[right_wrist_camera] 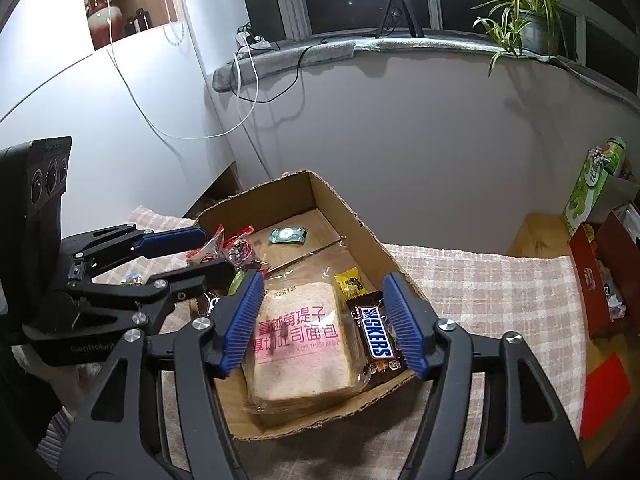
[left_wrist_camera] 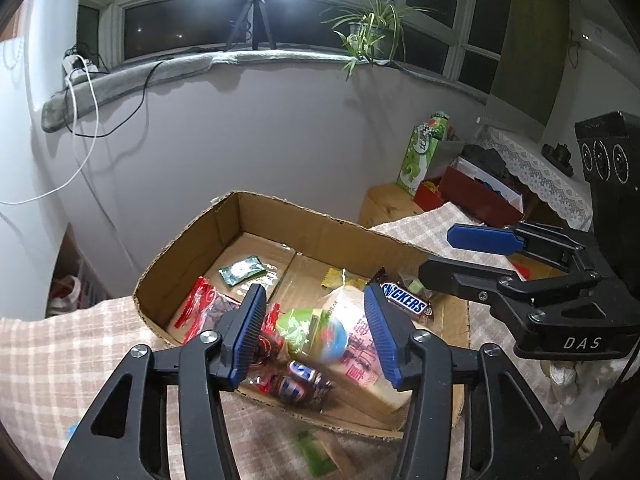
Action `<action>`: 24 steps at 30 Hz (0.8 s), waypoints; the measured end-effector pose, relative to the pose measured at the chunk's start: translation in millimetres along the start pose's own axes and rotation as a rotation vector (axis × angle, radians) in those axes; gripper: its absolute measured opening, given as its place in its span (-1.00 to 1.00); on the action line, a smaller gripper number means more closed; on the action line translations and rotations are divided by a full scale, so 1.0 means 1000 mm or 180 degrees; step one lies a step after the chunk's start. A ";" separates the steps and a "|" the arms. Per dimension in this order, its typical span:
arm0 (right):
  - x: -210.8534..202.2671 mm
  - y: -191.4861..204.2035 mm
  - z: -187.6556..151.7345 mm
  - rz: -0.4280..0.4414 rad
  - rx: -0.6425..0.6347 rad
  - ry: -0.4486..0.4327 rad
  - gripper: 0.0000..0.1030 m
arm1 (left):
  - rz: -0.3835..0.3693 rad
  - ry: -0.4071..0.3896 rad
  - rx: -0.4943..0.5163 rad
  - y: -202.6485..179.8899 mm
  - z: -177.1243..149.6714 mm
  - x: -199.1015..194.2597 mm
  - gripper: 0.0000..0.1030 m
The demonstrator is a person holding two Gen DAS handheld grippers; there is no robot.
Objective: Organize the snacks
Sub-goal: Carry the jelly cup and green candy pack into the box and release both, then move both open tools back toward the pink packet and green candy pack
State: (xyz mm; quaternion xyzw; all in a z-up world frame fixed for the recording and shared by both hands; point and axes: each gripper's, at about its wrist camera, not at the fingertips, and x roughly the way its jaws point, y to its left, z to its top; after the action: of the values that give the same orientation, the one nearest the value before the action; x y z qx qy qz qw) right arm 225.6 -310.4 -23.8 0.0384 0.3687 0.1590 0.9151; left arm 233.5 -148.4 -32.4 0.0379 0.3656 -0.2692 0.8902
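Note:
An open cardboard box (left_wrist_camera: 280, 216) (right_wrist_camera: 360, 220) sits on a checked cloth. Inside lie a wrapped bread loaf (right_wrist_camera: 300, 340), a Snickers bar (left_wrist_camera: 404, 300) (right_wrist_camera: 376, 340), a yellow packet (right_wrist_camera: 350, 282), a green packet (left_wrist_camera: 242, 270) (right_wrist_camera: 287, 235) and red packets (left_wrist_camera: 200, 308). My left gripper (left_wrist_camera: 316, 332) is open above the box; a blurred green snack (left_wrist_camera: 312, 332) shows between its fingers, apart from the pads. My right gripper (right_wrist_camera: 324, 320) is open and empty over the bread; it also shows in the left wrist view (left_wrist_camera: 452, 252).
A green snack packet (left_wrist_camera: 316, 452) lies on the cloth in front of the box. A green carton (left_wrist_camera: 424, 152) and a red box (left_wrist_camera: 476, 196) stand at the right. A wall, windowsill and plant (right_wrist_camera: 524, 20) lie behind.

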 end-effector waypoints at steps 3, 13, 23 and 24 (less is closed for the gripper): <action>-0.007 0.002 -0.003 0.0004 0.0004 -0.0014 0.30 | -0.0011 -0.0032 -0.0037 0.003 0.000 -0.006 -0.02; -0.035 -0.003 -0.031 0.0035 0.0134 -0.0072 0.31 | -0.0124 0.0100 -0.0139 0.022 -0.041 -0.030 -0.02; -0.056 -0.015 -0.063 -0.0050 0.0285 -0.0062 0.31 | -0.0399 0.0588 -0.0343 0.027 -0.082 0.000 -0.58; -0.058 -0.018 -0.066 -0.0068 0.0307 -0.0056 0.31 | -0.0481 0.0642 -0.0459 0.030 -0.082 0.007 -0.58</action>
State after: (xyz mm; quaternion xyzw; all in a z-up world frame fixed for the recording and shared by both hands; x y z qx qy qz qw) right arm 146.0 -349.3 -36.9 0.0798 0.3682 0.1309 0.9170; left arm 200.6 -104.2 -100.8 -0.0270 0.4734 -0.3034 0.8265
